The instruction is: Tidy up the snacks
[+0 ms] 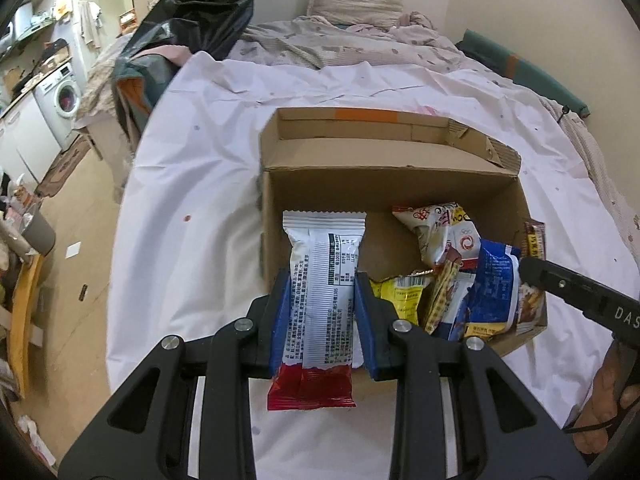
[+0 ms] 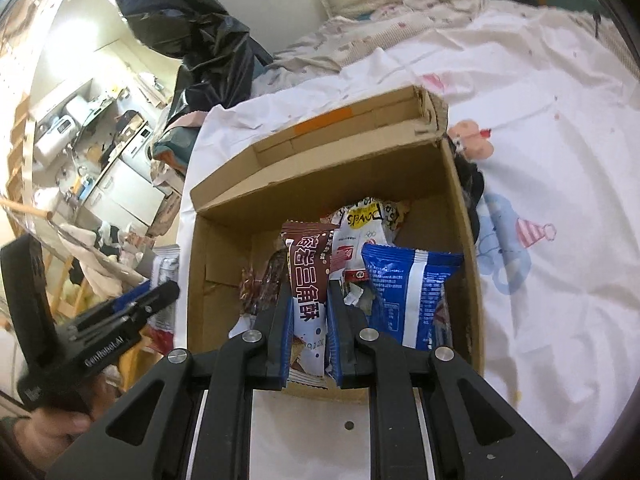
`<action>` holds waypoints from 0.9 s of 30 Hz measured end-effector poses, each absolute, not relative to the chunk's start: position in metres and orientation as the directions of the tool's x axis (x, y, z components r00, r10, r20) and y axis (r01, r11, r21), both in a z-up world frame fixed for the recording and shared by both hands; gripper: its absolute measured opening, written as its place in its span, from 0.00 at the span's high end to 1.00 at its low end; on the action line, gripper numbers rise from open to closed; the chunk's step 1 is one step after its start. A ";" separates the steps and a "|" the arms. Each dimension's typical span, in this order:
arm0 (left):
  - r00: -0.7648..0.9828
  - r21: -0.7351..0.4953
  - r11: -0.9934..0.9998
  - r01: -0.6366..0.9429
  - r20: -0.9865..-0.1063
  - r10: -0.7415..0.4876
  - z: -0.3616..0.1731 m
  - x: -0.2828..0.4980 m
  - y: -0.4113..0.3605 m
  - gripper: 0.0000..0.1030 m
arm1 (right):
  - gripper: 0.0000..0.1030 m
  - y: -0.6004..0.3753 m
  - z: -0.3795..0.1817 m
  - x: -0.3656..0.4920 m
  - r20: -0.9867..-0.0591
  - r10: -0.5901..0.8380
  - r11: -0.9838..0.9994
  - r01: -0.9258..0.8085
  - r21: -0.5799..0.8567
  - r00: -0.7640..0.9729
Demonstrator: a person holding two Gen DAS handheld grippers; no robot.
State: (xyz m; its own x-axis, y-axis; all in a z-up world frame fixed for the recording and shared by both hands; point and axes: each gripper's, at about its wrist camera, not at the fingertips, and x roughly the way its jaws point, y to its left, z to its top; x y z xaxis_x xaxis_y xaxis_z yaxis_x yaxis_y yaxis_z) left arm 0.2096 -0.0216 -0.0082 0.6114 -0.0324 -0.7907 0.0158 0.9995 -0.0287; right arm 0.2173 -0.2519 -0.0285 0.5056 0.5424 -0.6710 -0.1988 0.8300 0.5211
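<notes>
A cardboard box (image 1: 400, 184) is seen on a white sheet (image 1: 192, 184) spread over a bed, with a narrow far compartment that looks bare and a larger near one holding the snacks. The left gripper (image 1: 320, 300) is closed on a white packet (image 1: 324, 264) with a red lower end — the packet is held upright between the blue pads (image 1: 282, 320), over the near-left corner of the box. In the right part of the near compartment a loose heap of packets (image 1: 448, 264) is seen, among them a yellow one (image 1: 400, 296) and a blue bag (image 1: 494, 284) leaning against the right wall. The right gripper (image 2: 308, 308) is clamped on a brown packet (image 2: 308, 264) with white lettering, held upright over the near side of the box, just left of the blue bag (image 2: 408, 292). In the left wrist view the right gripper (image 1: 580, 292) is seen entering from the right edge, its tip at the heap; in the right wrist view the left gripper (image 2: 152, 300) is seen at the left, outside the box wall, with a hand (image 2: 52, 428) below it. A black plastic bag (image 1: 196, 4) is seen at the far left of the bed, a pillow (image 1: 356, 0) at its far end, and a washing machine (image 1: 60, 96) further left — well apart from the box.
</notes>
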 end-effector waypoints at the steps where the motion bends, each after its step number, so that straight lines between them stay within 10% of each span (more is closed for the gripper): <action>1: 0.604 -0.038 0.999 0.021 -0.796 -0.043 -0.015 0.212 -0.022 0.74 | 0.84 -0.251 -0.030 0.219 -0.673 0.544 0.829 -0.197 0.523 0.501; 20: 0.549 -0.100 0.995 0.025 -0.830 -0.098 -0.039 0.228 -0.028 0.70 | 0.80 -0.223 -0.053 0.234 -0.710 0.518 0.845 -0.160 0.509 0.477; 24: 0.566 -0.103 0.994 0.027 -0.818 -0.100 -0.033 0.226 -0.030 0.18 | 0.26 -0.232 -0.048 0.231 -0.679 0.527 0.829 -0.135 0.542 0.510; 27: 0.597 -0.114 0.993 0.032 -0.795 -0.111 -0.024 0.220 -0.028 0.16 | 0.22 -0.237 -0.035 0.225 -0.641 0.528 0.825 -0.157 0.543 0.557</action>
